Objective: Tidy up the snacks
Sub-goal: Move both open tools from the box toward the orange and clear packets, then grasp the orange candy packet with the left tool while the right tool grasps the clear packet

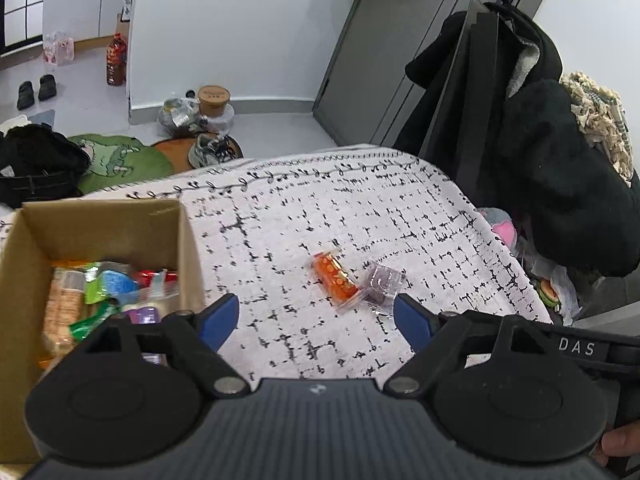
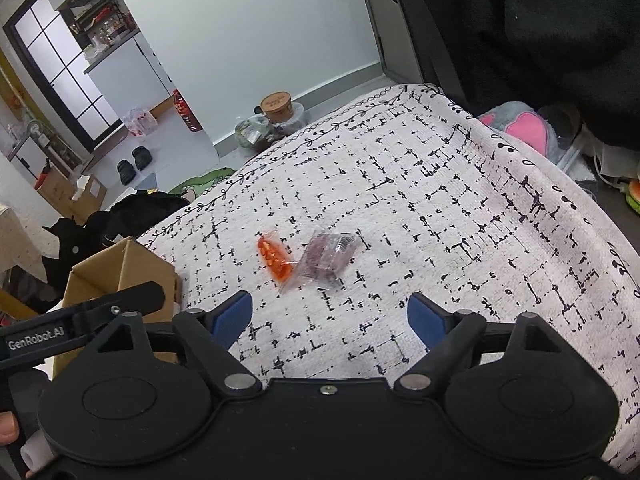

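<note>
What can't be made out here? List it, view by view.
- Left wrist view: the cardboard box is cut by the left edge, and the left gripper hides its near part; the packets inside are blurred, labels unreadable.
- Right wrist view: the box's inside is hidden by its own wall.
- Both views: print on the orange packet and the purple packet is too small to read.

We see a white wall point(image 1: 224, 28) at twelve o'clock, a grey door point(image 1: 384, 52) at one, pale floor point(image 1: 80, 92) below. At ten a black-framed window point(image 2: 60, 64) glows. Dark coats point(image 1: 532, 128) hang at two; slippers point(image 1: 36, 87) sit at ten.
</note>
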Demonstrator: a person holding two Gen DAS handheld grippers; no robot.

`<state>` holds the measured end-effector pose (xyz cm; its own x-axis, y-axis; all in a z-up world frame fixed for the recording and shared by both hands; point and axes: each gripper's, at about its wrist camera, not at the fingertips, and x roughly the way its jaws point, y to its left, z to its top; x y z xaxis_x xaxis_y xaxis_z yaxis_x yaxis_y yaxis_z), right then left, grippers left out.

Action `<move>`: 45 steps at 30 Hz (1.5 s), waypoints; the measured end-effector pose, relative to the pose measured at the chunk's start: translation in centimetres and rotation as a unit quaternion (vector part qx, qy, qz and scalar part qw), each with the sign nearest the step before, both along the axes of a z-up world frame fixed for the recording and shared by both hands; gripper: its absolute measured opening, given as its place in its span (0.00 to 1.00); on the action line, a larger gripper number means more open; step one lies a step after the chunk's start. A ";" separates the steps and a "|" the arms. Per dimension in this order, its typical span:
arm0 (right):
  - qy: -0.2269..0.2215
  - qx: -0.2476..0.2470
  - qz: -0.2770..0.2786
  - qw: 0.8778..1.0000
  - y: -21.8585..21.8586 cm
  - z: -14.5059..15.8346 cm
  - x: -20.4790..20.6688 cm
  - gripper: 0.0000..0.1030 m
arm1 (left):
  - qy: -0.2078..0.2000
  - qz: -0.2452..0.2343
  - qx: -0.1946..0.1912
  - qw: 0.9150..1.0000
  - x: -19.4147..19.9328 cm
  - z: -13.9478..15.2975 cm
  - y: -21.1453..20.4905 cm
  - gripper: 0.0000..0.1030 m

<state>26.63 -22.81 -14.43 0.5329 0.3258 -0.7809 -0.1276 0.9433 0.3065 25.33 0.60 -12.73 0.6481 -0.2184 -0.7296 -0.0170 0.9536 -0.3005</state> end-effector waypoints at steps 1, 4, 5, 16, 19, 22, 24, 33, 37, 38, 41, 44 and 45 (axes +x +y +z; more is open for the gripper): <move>0.002 0.001 0.000 1.000 -0.1 -0.1 0.3 0.78 | 0.004 0.000 -0.001 1.000 0.3 -0.2 -0.2 0.80; 0.008 0.006 0.002 1.000 -0.4 -0.5 1.1 0.75 | 0.013 -0.004 0.000 1.000 1.3 -0.9 -0.8 0.79; 0.010 0.007 0.003 1.000 -0.5 -0.7 1.4 0.74 | 0.014 -0.005 0.000 1.000 1.5 -1.1 -1.0 0.79; 0.038 0.030 0.014 0.999 -0.8 -2.8 4.8 0.64 | 0.044 -0.003 -0.002 0.999 5.3 -3.4 -2.6 0.69; 0.049 0.035 0.018 0.998 -0.6 -3.5 5.5 0.59 | 0.054 -0.003 -0.004 0.999 6.1 -4.2 -2.8 0.62; 0.058 0.040 0.020 0.997 -0.5 -4.3 6.2 0.56 | 0.061 -0.002 -0.007 0.998 6.9 -4.9 -3.0 0.56; 0.063 0.044 0.019 0.997 -0.3 -4.7 6.6 0.54 | 0.064 -0.002 -0.008 0.998 7.5 -5.3 -3.2 0.54; 0.075 0.049 0.011 0.996 -0.5 -5.5 7.9 0.53 | 0.082 -0.009 -0.009 0.997 9.8 -7.5 -4.3 0.47; 0.080 0.050 0.008 0.995 -0.4 -5.8 8.5 0.53 | 0.092 -0.010 0.003 0.996 10.3 -8.5 -4.8 0.32; 0.081 0.051 0.008 0.995 -0.2 -5.9 8.6 0.53 | 0.093 -0.011 0.013 0.995 10.4 -8.7 -4.8 0.25; 0.084 0.052 0.009 0.995 0.3 -6.2 8.9 0.53 | 0.091 -0.015 0.021 0.996 10.2 -8.8 -4.5 0.21; 0.088 0.051 0.010 0.995 1.0 -6.5 9.0 0.53 | 0.091 -0.014 0.027 0.995 10.0 -8.6 -4.0 0.20; 0.090 0.051 0.010 0.995 1.3 -6.6 9.1 0.53 | 0.092 -0.013 0.026 0.995 9.9 -8.6 -3.8 0.20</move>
<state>35.69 -21.55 -21.05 0.3810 0.4165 -0.8254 -0.0801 0.9043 0.4193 35.25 -3.17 -21.29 0.4975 -0.1925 -0.8458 -0.0422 0.9685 -0.2453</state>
